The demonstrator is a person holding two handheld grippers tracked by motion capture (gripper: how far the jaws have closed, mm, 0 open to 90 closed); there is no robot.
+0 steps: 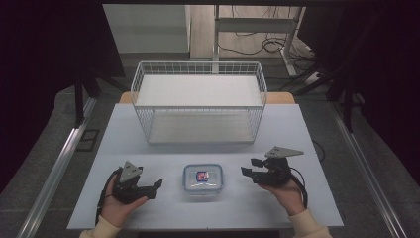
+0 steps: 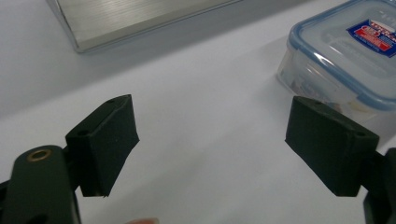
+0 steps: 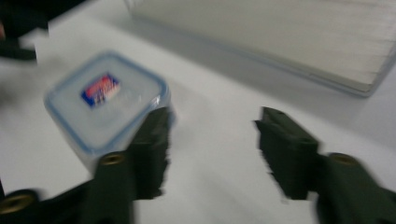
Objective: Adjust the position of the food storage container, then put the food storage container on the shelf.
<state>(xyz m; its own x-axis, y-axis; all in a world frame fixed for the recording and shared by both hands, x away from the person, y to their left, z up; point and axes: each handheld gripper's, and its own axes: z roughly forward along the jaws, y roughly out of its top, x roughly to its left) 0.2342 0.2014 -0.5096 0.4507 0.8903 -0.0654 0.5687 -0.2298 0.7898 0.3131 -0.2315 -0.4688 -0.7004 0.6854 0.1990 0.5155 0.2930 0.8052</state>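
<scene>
A clear plastic food box (image 1: pixel 203 180) with a blue-rimmed lid and a red and blue label sits on the pale table between my two hands. My left gripper (image 1: pixel 157 188) rests to its left, open, jaws pointing right toward it. In the left gripper view the box (image 2: pixel 348 56) lies at the upper right beyond the open gripper (image 2: pixel 219 140), with nothing between the pads. My right gripper (image 1: pixel 248 166) is open on the box's right. In the blurred right gripper view the box (image 3: pixel 105 105) lies left of the open gripper (image 3: pixel 212 144), partly behind the left jaw.
A white wire basket (image 1: pixel 198 101) with a flat white base stands at the back middle of the table (image 1: pixel 297 134). Its base edge (image 2: pixel 140 18) shows close ahead in the left gripper view. Dark floor and table legs lie beyond.
</scene>
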